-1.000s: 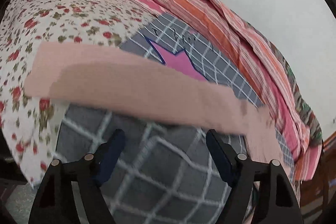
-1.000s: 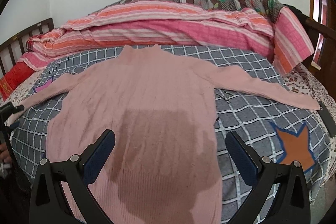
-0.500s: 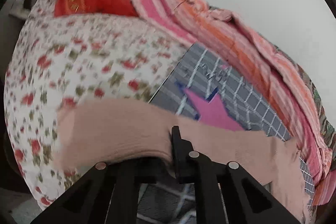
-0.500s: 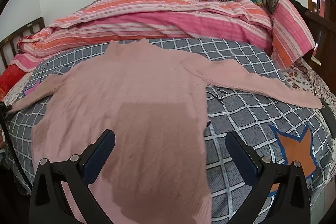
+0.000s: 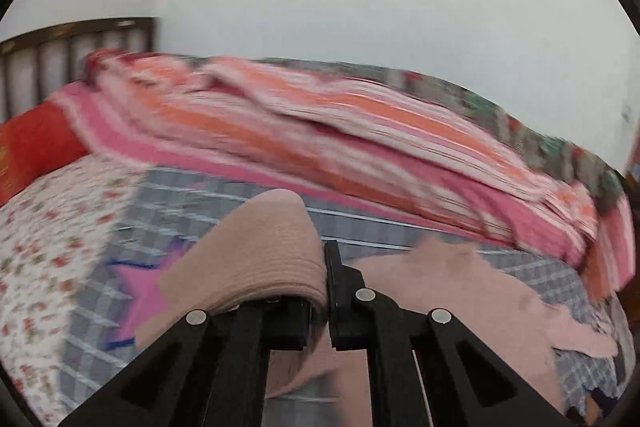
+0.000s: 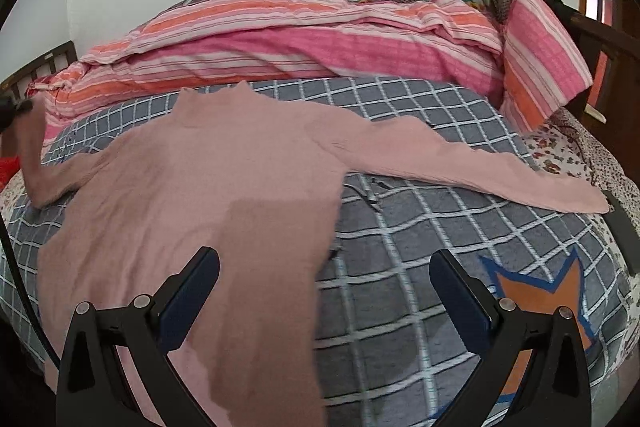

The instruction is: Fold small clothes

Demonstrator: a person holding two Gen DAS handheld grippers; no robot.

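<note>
While the right claw (image 6: 324, 291) is held wide open and empty above the pink knitted sweater (image 6: 208, 187), its sleeve (image 5: 264, 259) is pinched, lifted, in the closed left claw (image 5: 326, 291).

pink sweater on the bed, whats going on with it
A person is folding a pale pink knit sweater spread on the grey checked bedspread. The left tool is shut on one sleeve, lifted off the bed. The right tool hovers open over the sweater's lower edge, holding nothing.
</note>
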